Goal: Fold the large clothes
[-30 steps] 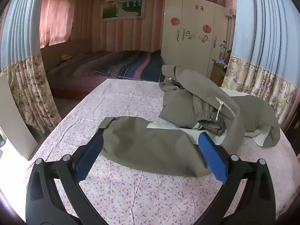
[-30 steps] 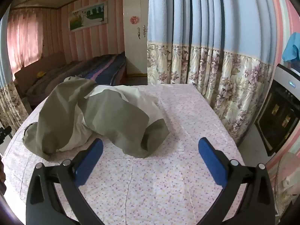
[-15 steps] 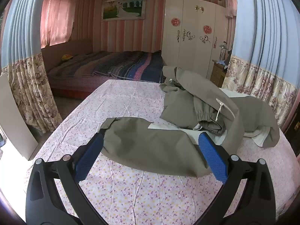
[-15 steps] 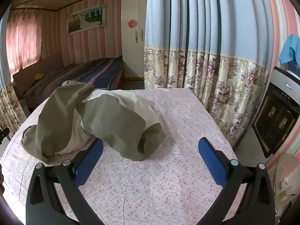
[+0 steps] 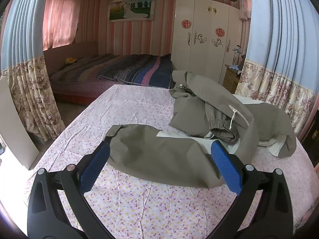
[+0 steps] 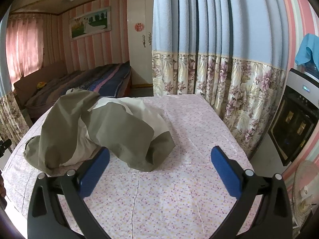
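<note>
Currently both claws gape empty, left gripper (image 5: 159, 157) framing a sleeve of the olive jacket (image 5: 199, 119) heaped centre-right on the floral sheet (image 5: 139, 199), right gripper (image 6: 159, 159) low beside it; a bunched grab risks crooked folds.

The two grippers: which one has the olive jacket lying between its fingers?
The left gripper: a sleeve of the olive jacket spans its open jaws. The right gripper has mostly bare floral tablecloth between its fingers.
</note>
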The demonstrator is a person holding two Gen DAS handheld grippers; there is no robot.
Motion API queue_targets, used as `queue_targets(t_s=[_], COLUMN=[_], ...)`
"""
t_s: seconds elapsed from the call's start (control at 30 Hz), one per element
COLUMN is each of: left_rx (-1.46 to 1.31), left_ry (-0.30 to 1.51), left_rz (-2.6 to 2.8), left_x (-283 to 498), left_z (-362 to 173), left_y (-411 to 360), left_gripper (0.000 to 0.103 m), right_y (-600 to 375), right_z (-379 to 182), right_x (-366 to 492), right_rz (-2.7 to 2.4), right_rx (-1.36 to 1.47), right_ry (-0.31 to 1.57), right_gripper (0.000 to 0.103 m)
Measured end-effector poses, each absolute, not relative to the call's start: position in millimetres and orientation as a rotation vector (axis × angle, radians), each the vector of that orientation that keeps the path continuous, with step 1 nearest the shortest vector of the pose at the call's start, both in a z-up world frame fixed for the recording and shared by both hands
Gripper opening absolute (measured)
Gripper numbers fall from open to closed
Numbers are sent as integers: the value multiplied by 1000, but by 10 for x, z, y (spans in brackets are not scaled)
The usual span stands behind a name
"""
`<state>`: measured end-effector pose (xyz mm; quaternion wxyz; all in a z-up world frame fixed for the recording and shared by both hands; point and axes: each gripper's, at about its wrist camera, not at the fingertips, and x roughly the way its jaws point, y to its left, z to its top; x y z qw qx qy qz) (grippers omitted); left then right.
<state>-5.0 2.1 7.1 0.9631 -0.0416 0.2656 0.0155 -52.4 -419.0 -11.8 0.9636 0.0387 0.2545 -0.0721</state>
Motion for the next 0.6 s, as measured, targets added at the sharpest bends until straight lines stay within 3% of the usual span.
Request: queue_targets(t_s=[0.6], left_rx=[-91], left_ry=[547], left_rz=[68], left_x=[-36], left_z=[45], left_y=[99], left_gripper=[100], right_y=[-4243], right_z=[-96], right_x=[-525], right_rz=[-155], right_rx=[101], right_ry=[518], right_gripper=[101])
